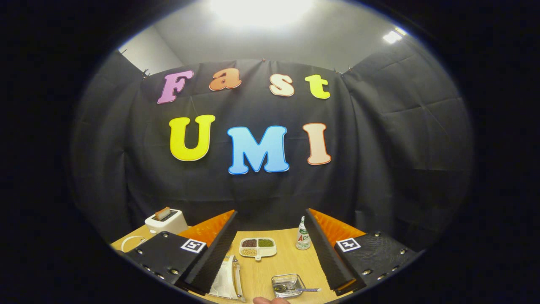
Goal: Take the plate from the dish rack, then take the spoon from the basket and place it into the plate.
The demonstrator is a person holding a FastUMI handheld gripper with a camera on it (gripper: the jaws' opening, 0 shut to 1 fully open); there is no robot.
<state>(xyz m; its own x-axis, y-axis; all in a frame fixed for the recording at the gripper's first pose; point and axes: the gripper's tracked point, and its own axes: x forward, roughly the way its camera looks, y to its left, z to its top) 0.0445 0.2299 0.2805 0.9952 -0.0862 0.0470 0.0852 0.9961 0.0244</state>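
My gripper [270,249] is held high over the wooden table [291,261] with its two fingers spread wide and nothing between them. Below and between the fingers lies a small metal wire basket [289,284] holding a spoon [301,289] whose handle sticks out to the right. Close to the left finger stands a white plate [225,278], upright in a dish rack [237,274]. The left finger hides part of the plate.
A white divided tray [257,247] with dark, green and tan fillings sits beyond the basket. A small bottle [303,237] stands beside the right finger. A white toaster [166,220] with a slice in it is at the far left. A fingertip [270,300] shows at the table's near edge.
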